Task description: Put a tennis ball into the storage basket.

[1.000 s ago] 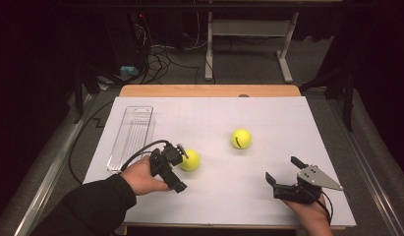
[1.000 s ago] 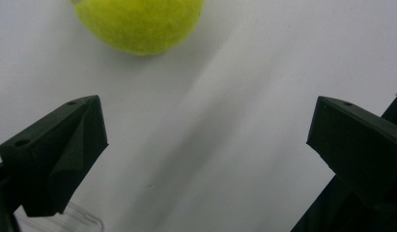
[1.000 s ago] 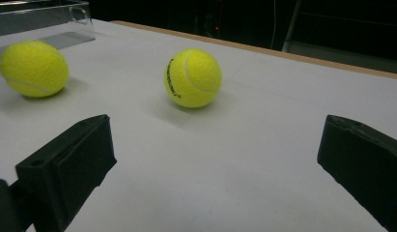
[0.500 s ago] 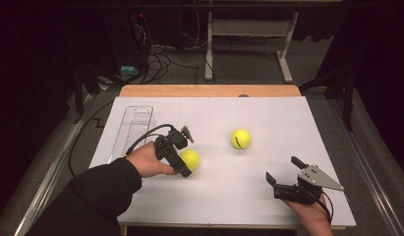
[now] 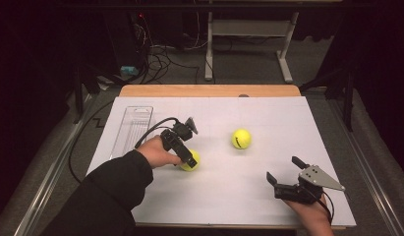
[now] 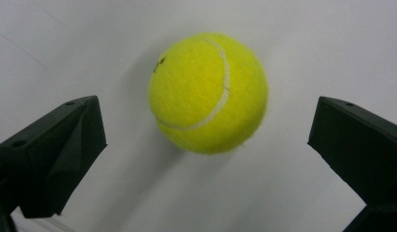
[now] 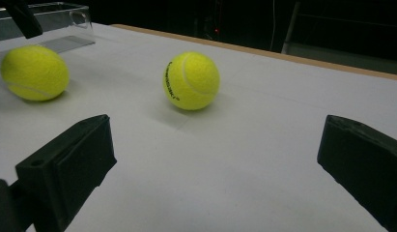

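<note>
Left gripper (image 6: 205, 159) jaws wide open, straddling the near tennis ball (image 6: 208, 92) on the worktop (image 5: 229, 191), not touching. We reckon it's light, felted, springy, rolls easily; pinch across its widest part. Right gripper (image 5: 284, 173) open, idle.

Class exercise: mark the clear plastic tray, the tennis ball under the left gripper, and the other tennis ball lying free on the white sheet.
Clear plastic tray (image 5: 133, 129): high view, bare floor of the tray.
Tennis ball under the left gripper (image 6: 208, 92): left gripper view, middle of its felt.
Free tennis ball (image 5: 241, 138): high view, centre of its top.
</note>
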